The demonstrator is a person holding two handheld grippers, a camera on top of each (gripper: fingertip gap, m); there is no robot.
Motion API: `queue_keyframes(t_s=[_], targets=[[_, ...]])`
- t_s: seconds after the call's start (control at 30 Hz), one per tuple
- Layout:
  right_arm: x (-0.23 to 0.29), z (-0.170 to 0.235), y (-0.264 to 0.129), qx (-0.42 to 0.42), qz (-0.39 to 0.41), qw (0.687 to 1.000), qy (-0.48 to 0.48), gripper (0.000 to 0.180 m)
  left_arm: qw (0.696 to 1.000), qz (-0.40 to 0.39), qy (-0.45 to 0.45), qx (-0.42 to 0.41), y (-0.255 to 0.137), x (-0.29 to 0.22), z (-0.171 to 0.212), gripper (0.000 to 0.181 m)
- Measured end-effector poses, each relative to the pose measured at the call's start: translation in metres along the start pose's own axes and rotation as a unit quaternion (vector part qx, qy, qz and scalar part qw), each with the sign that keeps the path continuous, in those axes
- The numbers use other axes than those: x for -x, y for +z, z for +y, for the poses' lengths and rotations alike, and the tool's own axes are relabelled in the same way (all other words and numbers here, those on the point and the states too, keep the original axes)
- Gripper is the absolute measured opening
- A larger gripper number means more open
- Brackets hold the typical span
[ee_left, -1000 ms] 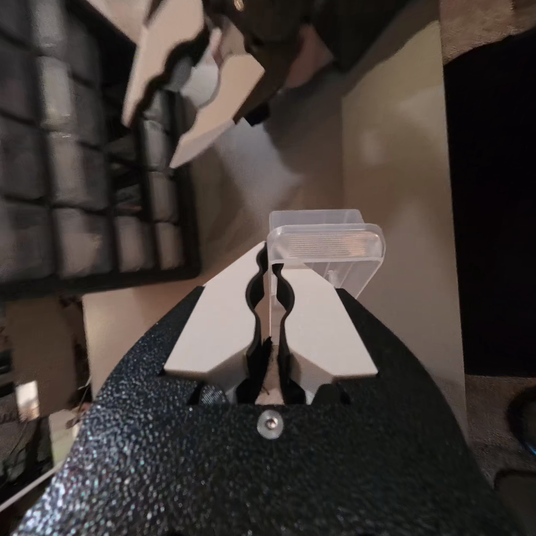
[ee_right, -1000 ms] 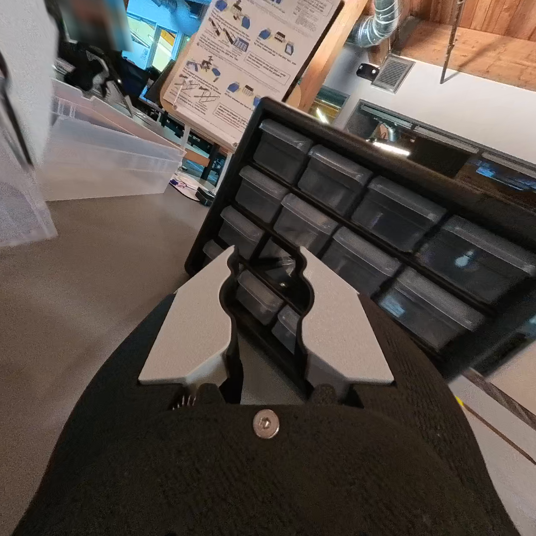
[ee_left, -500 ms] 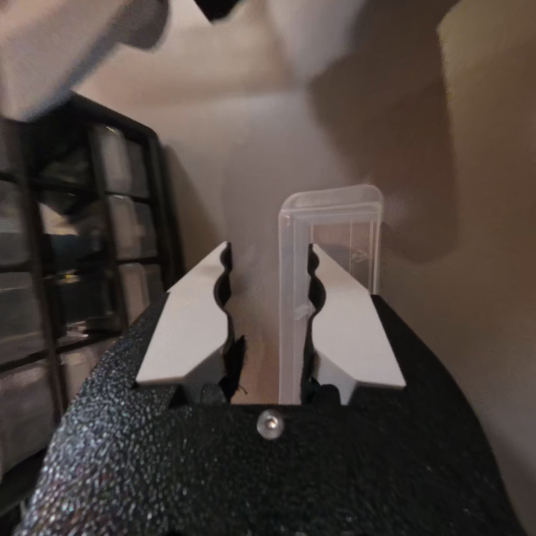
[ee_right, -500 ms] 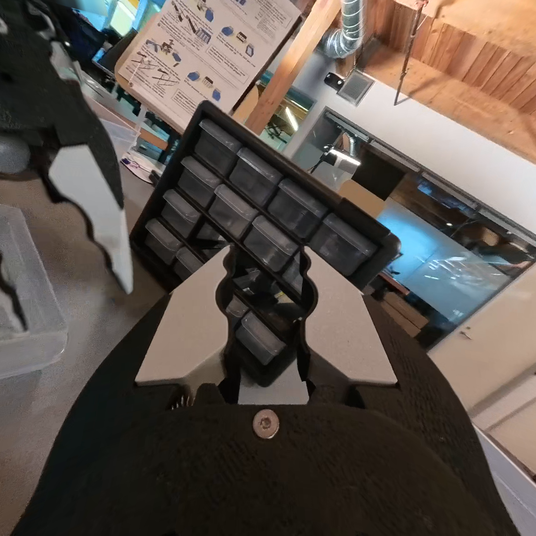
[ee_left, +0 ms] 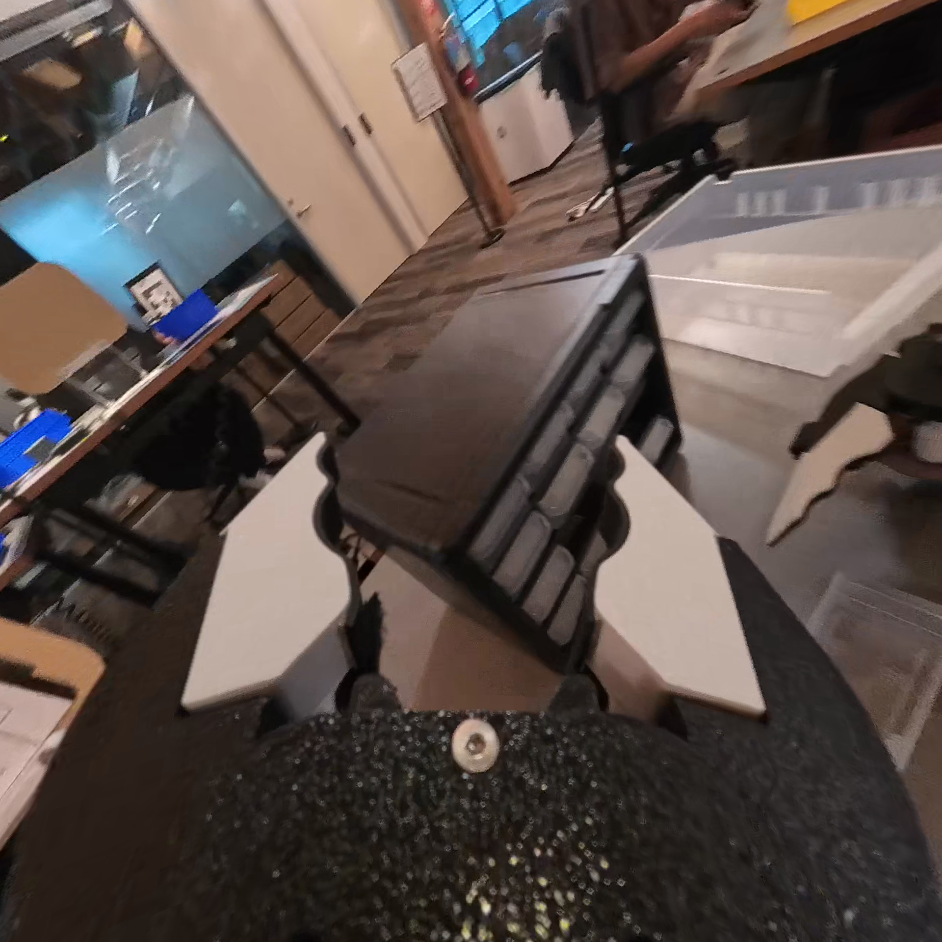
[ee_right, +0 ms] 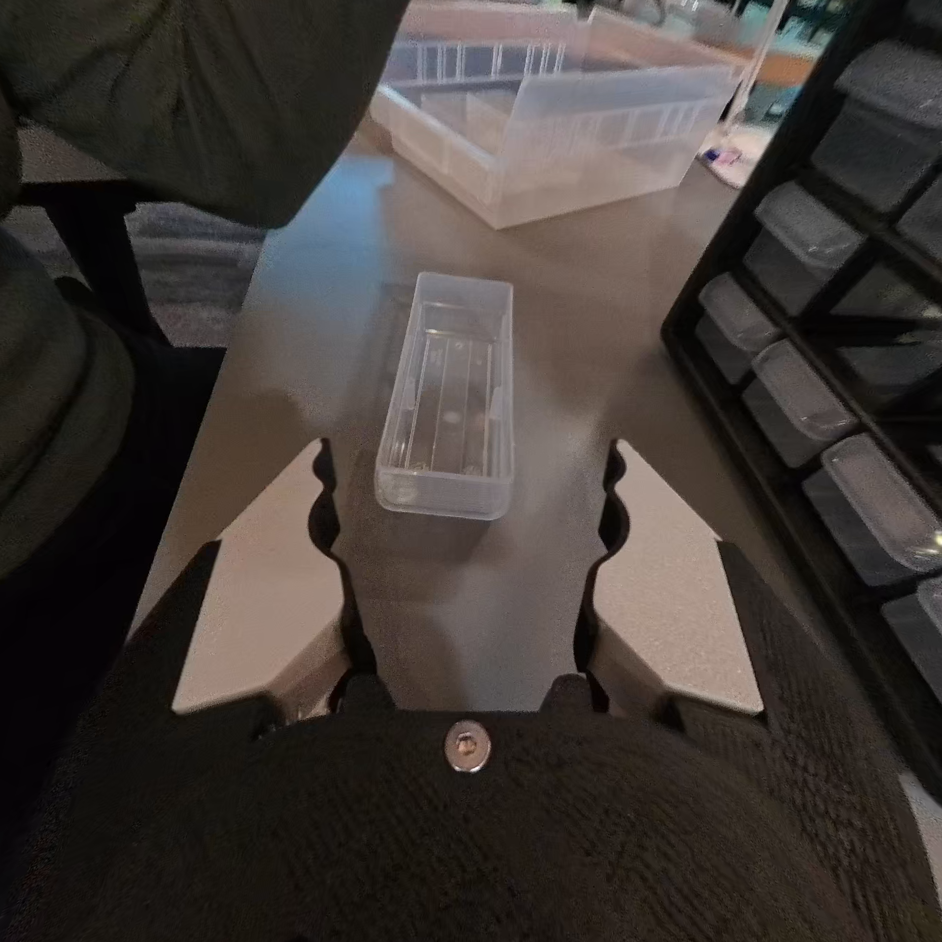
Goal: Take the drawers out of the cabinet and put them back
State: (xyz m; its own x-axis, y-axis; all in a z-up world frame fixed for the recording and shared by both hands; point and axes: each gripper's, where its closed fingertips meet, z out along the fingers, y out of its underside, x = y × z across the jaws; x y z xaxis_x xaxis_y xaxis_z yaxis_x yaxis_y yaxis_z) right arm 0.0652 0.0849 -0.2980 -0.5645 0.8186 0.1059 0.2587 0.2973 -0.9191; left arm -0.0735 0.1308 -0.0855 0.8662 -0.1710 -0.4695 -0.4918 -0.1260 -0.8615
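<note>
Grey tabletop (ee_right: pixel 586 316) under me. Clear empty drawer (ee_right: pixel 448 402) lies flat on it, long side pointing away, just ahead of my right gripper (ee_right: pixel 469 453), not touched; fingers spread wide. Black cabinet (ee_left: pixel 489 408) at right. My left gripper (ee_left: pixel 469 459) hovers above cabinet, fingers spread, holding nothing.

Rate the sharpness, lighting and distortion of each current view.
Left wrist view: motion blur smears the black cabinet, its drawers and the room behind it; the other tool at the right edge is streaked; straight edges bow from the wide lens. Right wrist view: sharper but dim and grainy; the clear drawer on the table is crisp, with a soft shadow beneath its near end.
</note>
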Motion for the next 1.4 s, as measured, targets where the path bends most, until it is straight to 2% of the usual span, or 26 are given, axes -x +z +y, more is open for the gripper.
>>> queue_keyframes(t_s=[0.07,0.17,0.23,0.3,0.37,0.43,0.57,0.73,0.83,0.93,1.0,1.1,1.23,1.3,1.4], targets=[[0.007,0.006,0.007,0.023,-0.013,1.0,0.006,0.116,1.0,-0.009,-0.027,0.008,0.003,0.014,0.007,0.11],[0.015,0.016,0.019,0.066,-0.03,0.997,0.018,0.113,0.998,-0.012,-0.058,0.002,0.009,0.024,0.022,0.108],[0.019,0.026,0.026,0.098,-0.038,0.994,0.02,0.1,0.997,-0.006,-0.077,-0.006,0.014,0.027,0.032,0.108],[0.021,0.032,0.03,0.119,-0.041,0.992,0.014,0.069,0.994,0.021,-0.104,-0.031,0.019,0.026,0.03,0.118],[0.022,0.03,0.032,0.116,-0.039,0.992,0.014,0.068,0.986,0.051,-0.137,-0.083,0.018,0.027,0.016,0.118],[0.014,0.031,0.032,0.116,-0.012,0.993,0.026,0.067,0.98,0.069,-0.154,-0.101,0.016,0.027,0.013,0.115],[-0.012,0.04,0.018,0.128,0.087,0.985,0.079,0.067,0.989,0.048,-0.131,-0.047,0.021,0.03,0.038,0.106],[-0.033,0.039,-0.008,0.086,0.226,0.955,0.174,0.068,0.988,0.066,-0.138,-0.032,0.028,0.027,0.048,0.105],[-0.02,0.029,-0.009,0.053,0.235,0.95,0.197,0.071,0.989,0.064,-0.133,-0.028,0.028,0.028,0.05,0.103],[0.003,0.007,0.003,0.011,0.18,0.971,0.157,0.089,0.989,0.068,-0.128,-0.024,0.027,0.026,0.053,0.102],[0.011,0.0,0.005,0.009,0.157,0.982,0.104,0.089,0.987,0.085,-0.134,-0.031,0.025,0.022,0.052,0.102],[0.028,-0.001,0.012,0.061,0.109,0.992,0.021,0.088,0.986,0.086,-0.142,-0.032,0.024,0.024,0.053,0.101],[0.038,0.007,0.024,0.15,0.105,0.976,-0.121,0.076,0.987,0.08,-0.139,-0.028,0.021,0.027,0.057,0.098],[0.04,0.021,0.031,0.193,0.096,0.965,-0.148,0.059,0.986,0.082,-0.142,-0.036,0.019,0.027,0.055,0.097],[0.037,0.025,0.033,0.198,0.097,0.965,-0.146,0.029,0.982,0.095,-0.15,-0.056,0.017,0.027,0.049,0.091]])
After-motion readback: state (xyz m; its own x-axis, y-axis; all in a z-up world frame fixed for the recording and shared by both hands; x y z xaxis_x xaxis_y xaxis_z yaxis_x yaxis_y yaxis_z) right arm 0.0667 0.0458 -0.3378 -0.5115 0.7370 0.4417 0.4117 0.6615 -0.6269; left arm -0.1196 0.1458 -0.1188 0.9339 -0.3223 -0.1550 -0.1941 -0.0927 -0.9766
